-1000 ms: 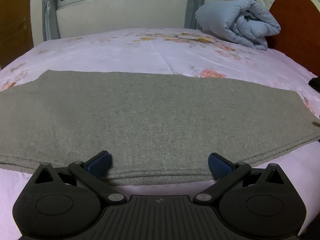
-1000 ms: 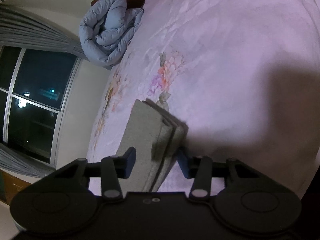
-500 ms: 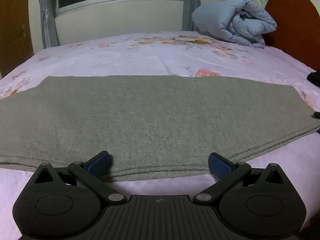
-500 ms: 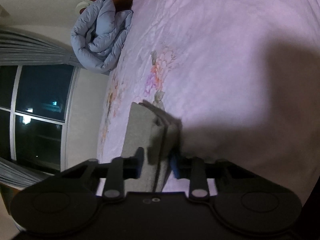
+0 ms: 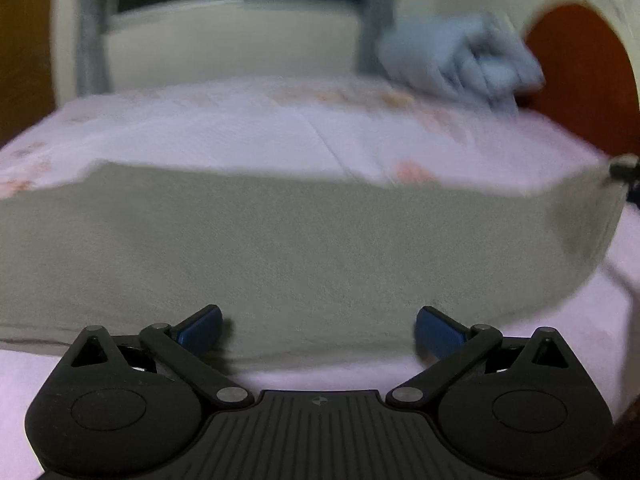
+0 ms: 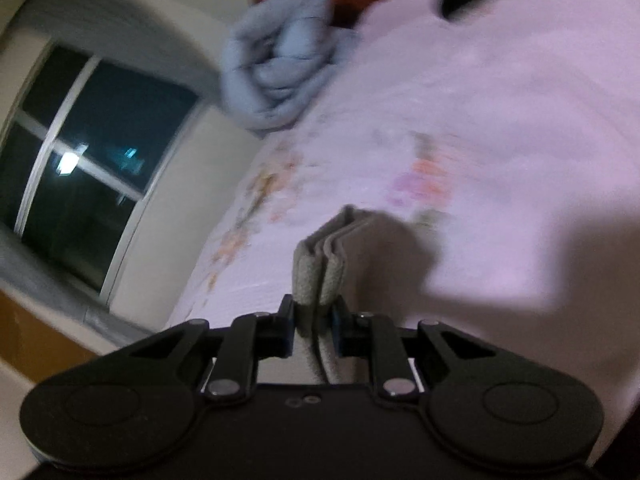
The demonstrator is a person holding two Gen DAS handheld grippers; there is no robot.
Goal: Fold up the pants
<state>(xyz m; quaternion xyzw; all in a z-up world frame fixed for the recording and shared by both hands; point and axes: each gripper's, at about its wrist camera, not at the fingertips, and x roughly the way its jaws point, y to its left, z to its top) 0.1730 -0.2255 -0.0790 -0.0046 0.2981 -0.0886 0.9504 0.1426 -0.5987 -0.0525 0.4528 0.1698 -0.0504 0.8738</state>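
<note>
We are pinching the stacked end of the grey pants (image 6: pixel 320 264) between the pads of our right gripper (image 6: pixel 314 326), its jaws clamped on the layers, which stand clear of the pink floral bedsheet (image 6: pixel 500 128). We are holding our left gripper (image 5: pixel 318 330) wide open at the near long edge of the pants, which are lying across the bed with their right end raised.

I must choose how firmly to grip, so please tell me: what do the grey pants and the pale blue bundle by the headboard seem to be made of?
The grey folded pants look like a soft, matte knit, perhaps fleece or jersey: the surface is finely speckled and the stacked edges are thick. The pale blue rolled bundle looks like a puffy padded quilt, judging by its rounded folds; blur leaves the fabric uncertain.
</note>
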